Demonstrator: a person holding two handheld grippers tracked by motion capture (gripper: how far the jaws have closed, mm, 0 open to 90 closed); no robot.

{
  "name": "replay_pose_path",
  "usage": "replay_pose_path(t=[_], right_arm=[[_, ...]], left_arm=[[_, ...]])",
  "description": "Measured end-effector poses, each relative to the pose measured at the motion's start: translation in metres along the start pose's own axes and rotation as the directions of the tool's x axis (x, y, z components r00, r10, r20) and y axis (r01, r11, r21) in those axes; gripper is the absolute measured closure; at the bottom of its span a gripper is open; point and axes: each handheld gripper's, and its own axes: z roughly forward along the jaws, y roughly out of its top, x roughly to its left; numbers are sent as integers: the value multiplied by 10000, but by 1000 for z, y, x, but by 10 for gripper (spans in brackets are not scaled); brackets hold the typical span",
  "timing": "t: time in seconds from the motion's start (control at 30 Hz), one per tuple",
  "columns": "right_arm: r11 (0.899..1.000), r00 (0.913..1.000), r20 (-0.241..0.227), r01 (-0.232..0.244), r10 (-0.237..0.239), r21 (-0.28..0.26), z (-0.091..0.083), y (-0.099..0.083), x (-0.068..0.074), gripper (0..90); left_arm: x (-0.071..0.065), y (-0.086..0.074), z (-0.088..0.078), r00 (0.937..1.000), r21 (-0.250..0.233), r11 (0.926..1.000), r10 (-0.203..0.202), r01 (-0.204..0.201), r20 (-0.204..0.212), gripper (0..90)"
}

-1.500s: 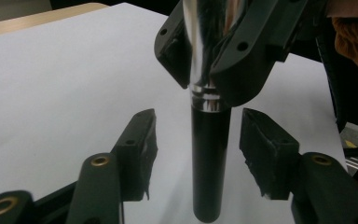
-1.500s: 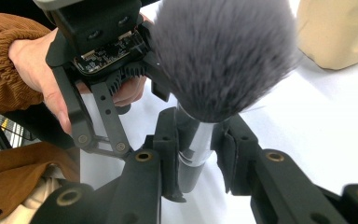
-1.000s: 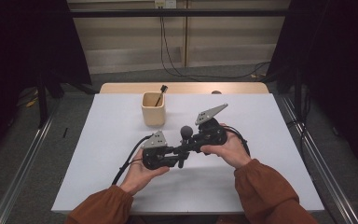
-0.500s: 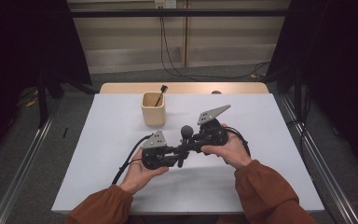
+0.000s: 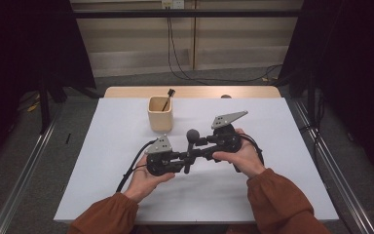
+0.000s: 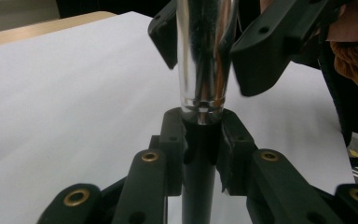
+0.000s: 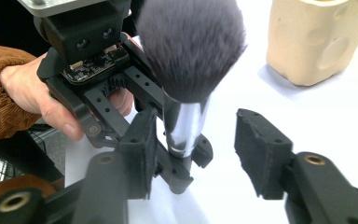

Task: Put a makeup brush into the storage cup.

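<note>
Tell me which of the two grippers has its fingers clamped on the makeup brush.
The left gripper: its fingers pinch the makeup brush by its black handle. The right gripper has just been opening; its fingers stand apart around the silver ferrule.

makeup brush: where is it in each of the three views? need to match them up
High view: makeup brush at table centre, between the two grippers, bristles pointing away from the person.
Left gripper view: its black handle sits clamped between the left gripper pads, chrome collar rising to the top edge.
Right gripper view: dark bristle head top centre, chrome collar between the open pads of the right gripper.
Shared landmark: the chrome collar.
</note>
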Motion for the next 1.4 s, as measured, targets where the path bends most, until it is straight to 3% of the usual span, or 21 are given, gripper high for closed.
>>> replay_pose_path(t=[0.2,0.37,0.67,0.77,0.87,0.93,1.2,1.3,1.4], right_arm=[[9995,9996,297,18,-8,-324,-4,-5,-1,331],[9990,9980,505,-373,385,-239,-6,-14,-5,160],[9964,9898,1295,-502,587,-676,-15,-21,-8,37],[9957,9817,1809,-459,598,-800,-18,-25,-8,31],[9938,9770,2012,-521,711,-979,-22,-27,-8,18],[9922,9711,2264,-507,756,-1136,-24,-28,-8,25],[9899,9641,2538,-453,786,-1344,-32,-40,-7,19],[9879,9571,2784,-385,797,-1502,-34,-46,-6,19],[9893,9561,2817,-425,807,-1393,-36,-50,-4,14]], left_arm=[[1,0,-3,9999,-80,9999,-64,63,-138,746],[2,0,-5,9997,-104,9999,-124,121,-223,746],[5,1,-11,9989,-266,9991,-351,342,-318,746],[6,2,-14,9984,-316,9987,-424,412,-370,746],[6,2,-17,9977,-486,9971,-595,579,-328,746],[4,2,-19,9983,-420,9981,-465,450,-343,746],[6,4,-27,9978,-508,9978,-447,422,-487,746],[8,4,-31,9969,-547,9973,-524,492,-579,746],[10,4,-36,9962,-492,9966,-681,655,-545,746]])
